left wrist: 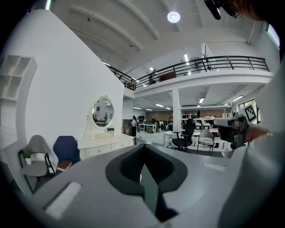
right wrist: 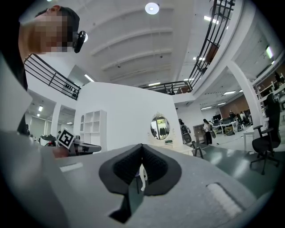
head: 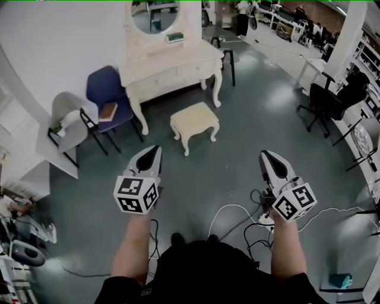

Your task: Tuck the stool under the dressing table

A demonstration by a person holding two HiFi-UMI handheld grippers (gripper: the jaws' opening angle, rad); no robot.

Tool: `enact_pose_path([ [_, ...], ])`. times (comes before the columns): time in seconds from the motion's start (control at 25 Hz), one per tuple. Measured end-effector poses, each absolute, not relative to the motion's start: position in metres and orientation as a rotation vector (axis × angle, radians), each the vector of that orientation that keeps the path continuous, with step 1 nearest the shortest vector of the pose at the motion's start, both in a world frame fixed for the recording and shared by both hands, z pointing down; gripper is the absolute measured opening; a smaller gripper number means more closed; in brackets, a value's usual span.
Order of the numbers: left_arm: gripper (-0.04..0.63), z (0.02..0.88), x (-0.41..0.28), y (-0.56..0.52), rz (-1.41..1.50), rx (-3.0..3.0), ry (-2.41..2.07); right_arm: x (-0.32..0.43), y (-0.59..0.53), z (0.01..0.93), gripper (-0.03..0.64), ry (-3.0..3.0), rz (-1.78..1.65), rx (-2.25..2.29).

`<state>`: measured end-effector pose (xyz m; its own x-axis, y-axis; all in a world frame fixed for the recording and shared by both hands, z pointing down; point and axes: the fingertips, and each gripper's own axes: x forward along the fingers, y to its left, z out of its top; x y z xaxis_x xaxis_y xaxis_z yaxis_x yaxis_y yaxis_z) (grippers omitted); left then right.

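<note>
Left gripper (head: pixel 154 152) and right gripper (head: pixel 266 157), both clamped together empty, hang well short of the stool (head: pixel 195 119) before the dressing table (head: pixel 172 68).

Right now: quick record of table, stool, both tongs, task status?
table: mirror on top
stool: stands in front of table, apart from it, not under it
left tongs: shut, empty, apart from stool
right tongs: shut, empty, apart from stool
task: stool not yet tucked
</note>
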<state>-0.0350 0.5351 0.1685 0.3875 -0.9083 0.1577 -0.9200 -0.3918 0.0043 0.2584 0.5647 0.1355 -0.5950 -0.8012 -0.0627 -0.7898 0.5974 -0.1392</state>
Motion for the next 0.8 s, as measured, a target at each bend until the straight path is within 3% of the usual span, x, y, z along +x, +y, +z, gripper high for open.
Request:
enact_pose_path([
  [0.44,0.018,0.184,0.010,0.538,0.213,2.538,-1.644,0.300,0.568,0.157,0.005,2.690,-0.233,-1.343],
  [0.8,0.018,0.191,0.016,0.469,0.183,2.565,-1.611,0.302,0.511,0.168,0.005,2.695,-0.248,-1.385],
])
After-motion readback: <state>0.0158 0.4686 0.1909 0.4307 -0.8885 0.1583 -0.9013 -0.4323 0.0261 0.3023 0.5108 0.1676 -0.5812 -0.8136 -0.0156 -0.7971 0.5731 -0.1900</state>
